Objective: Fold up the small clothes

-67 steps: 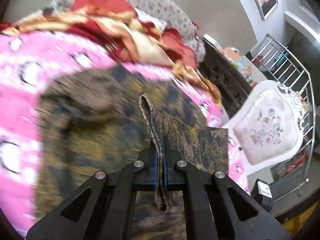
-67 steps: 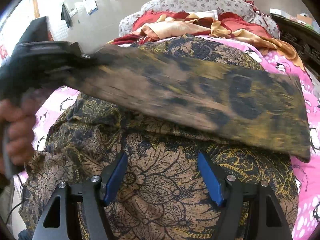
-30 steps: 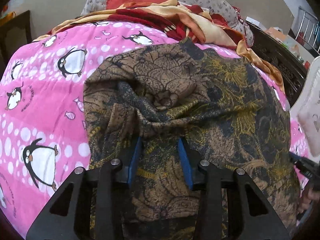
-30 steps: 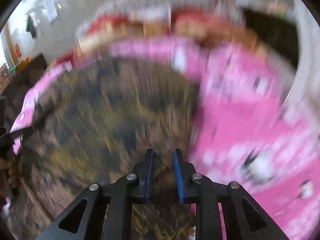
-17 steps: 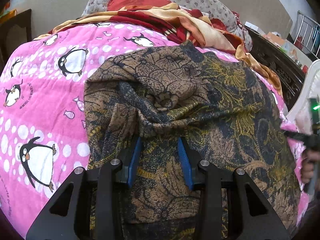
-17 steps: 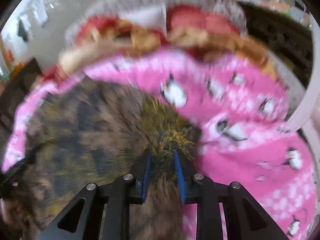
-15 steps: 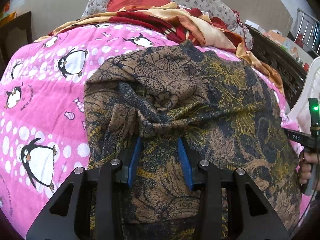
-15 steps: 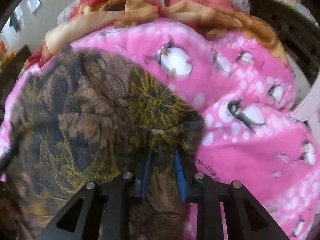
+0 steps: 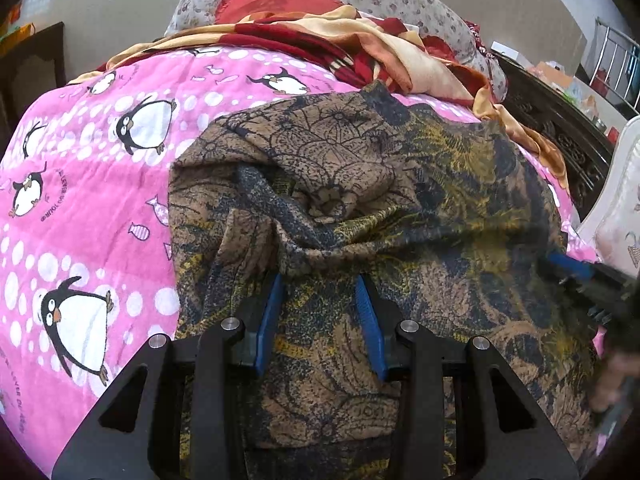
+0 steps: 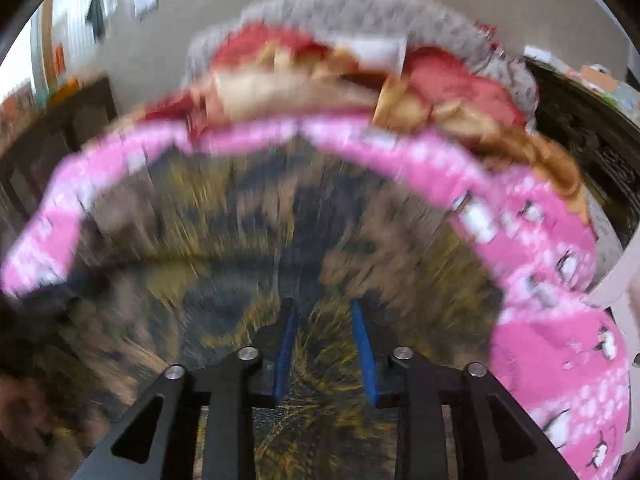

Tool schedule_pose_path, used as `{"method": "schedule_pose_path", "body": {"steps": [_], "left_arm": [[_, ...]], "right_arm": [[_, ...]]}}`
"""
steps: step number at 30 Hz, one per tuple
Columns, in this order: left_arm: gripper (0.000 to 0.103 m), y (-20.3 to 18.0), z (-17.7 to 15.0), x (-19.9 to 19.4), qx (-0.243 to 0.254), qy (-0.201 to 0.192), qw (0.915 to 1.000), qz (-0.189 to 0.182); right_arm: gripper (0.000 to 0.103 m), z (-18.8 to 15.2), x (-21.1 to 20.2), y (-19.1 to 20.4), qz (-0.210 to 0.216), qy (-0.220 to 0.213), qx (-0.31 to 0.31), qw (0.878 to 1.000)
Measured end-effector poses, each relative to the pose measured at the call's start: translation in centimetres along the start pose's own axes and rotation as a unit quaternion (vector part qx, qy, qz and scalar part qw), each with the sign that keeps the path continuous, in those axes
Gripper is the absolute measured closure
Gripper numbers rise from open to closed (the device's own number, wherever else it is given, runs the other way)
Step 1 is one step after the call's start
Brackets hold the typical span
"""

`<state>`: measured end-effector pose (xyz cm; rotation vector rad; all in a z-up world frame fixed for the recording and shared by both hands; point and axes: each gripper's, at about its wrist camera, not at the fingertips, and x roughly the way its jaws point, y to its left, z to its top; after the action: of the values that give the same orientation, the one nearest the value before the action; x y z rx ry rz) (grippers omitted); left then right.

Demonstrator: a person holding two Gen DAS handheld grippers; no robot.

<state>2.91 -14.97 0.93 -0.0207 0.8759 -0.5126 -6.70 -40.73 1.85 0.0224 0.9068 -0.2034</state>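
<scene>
Lying bunched on the bed, the brown patterned garment [image 9: 400,208] runs lengthwise away toward the heaped red and cream blanket [image 9: 360,52] at the head, folds gathered near its middle. The pink penguin bedspread [image 9: 100,184] shows to its left. The left hand-held gripper [image 9: 320,308] sits over the cloth with blue pads apart, gripping nothing. The right hand-held gripper [image 10: 325,344], blurred, also stands parted above the fabric. A dark carved headboard [image 9: 560,120] flanks the bed at right
</scene>
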Motion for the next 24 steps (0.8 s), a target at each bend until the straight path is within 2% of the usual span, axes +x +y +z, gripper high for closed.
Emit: {"method": "schedule_pose_path", "body": {"steps": [1,5,9,11,14,15,16,21,23,24], "left_arm": [[0.065,0.0,0.0,0.0,0.0,0.0,1.0,0.0],[0.065,0.0,0.0,0.0,-0.001,0.0,1.0,-0.001],[0.065,0.0,0.1,0.0,-0.001,-0.001,1.0,-0.001],[0.065,0.0,0.1,0.0,-0.001,-0.001,1.0,-0.002],[0.065,0.0,0.1,0.1,-0.001,-0.001,1.0,-0.001],[0.065,0.0,0.1,0.1,-0.001,-0.001,1.0,-0.001],[0.065,0.0,0.1,0.1,-0.001,-0.001,1.0,-0.001],[0.064,-0.5,0.2,0.2,0.011,0.004,0.9999,0.008],[0.064,-0.8,0.4,0.0,0.019,0.018,0.9996,0.012],[0.064,-1.1,0.7,-0.3,0.031,0.031,0.9988,0.02]], "right_arm": [[0.071,-0.6,-0.1,0.2,-0.004,-0.023,-0.002,1.0],[0.071,-0.5,-1.0,0.6,-0.007,-0.014,-0.001,1.0],[0.071,-1.1,-5.5,0.2,-0.005,-0.026,0.009,1.0],[0.066,-2.5,-6.9,0.1,-0.003,-0.018,0.017,1.0],[0.057,-5.6,-4.9,0.3,0.002,0.037,0.028,0.999],[0.057,-6.4,-5.1,0.3,0.003,-0.001,0.029,1.0],[0.056,-6.7,-5.0,0.1,0.009,-0.007,0.031,0.999],[0.053,-6.2,-4.7,-0.2,0.018,-0.002,0.039,0.999],[0.052,-5.7,-4.8,-0.7,0.029,0.01,0.04,0.999],[0.052,-5.2,-5.3,-0.8,0.012,0.027,0.037,0.999]]}}
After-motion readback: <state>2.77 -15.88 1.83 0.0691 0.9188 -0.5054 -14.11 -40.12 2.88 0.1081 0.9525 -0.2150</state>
